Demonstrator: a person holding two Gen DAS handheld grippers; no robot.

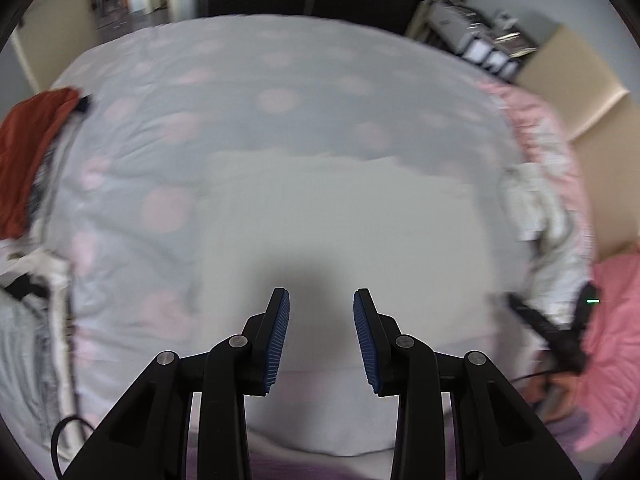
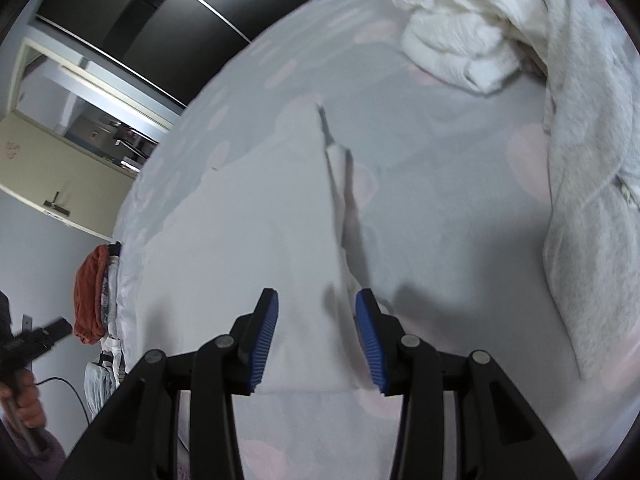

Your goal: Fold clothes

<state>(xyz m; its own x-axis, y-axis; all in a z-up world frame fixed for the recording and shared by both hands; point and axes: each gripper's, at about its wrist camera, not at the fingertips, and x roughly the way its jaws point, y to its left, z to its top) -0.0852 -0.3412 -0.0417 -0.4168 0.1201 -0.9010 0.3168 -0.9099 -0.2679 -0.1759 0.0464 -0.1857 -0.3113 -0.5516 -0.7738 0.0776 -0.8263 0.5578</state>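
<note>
left gripper (image 1: pixel 321 336): jaws spread wide, nothing between the blue pads, just hovering over the cloth with its shadow right below the tips

right gripper (image 2: pixel 316 340): also spread apart and pinching nothing, the edge of the cloth runs up between its two fingers

white garment (image 1: pixel 332 224): lying flat on the bed straight ahead of and under the left gripper, pretty smooth, far edge a bit wavy. from the right wrist view (image 2: pixel 256 224) it sits ahead and to the left of that gripper, with a folded-over ridge along its right edge running away from the tips

bedsheet (image 1: pixel 260 80): pale grey-blue with faded pink dots, fills everything beyond both grippers

crumpled white clothes (image 2: pixel 460 28): bunched heap far ahead and to the right of the right gripper, well apart from the flat garment

grey fleecy garment (image 2: pixel 588 184): draped down the right side of the right gripper's view, touching the white heap up top

rust-orange cloth (image 1: pixel 32 148): on top of a stack at the bed's edge, far left of the left gripper; the same stack shows low on the left in the right wrist view (image 2: pixel 90 296)

pink blanket (image 1: pixel 612 332): off to the right of the left gripper, at the bed's side

hand (image 2: pixel 24 404): bottom left corner of the right wrist view, gripping the handle of the other gripper

motion blur: left wrist view is quite smeared so fine detail on the stack is a no-go
</note>
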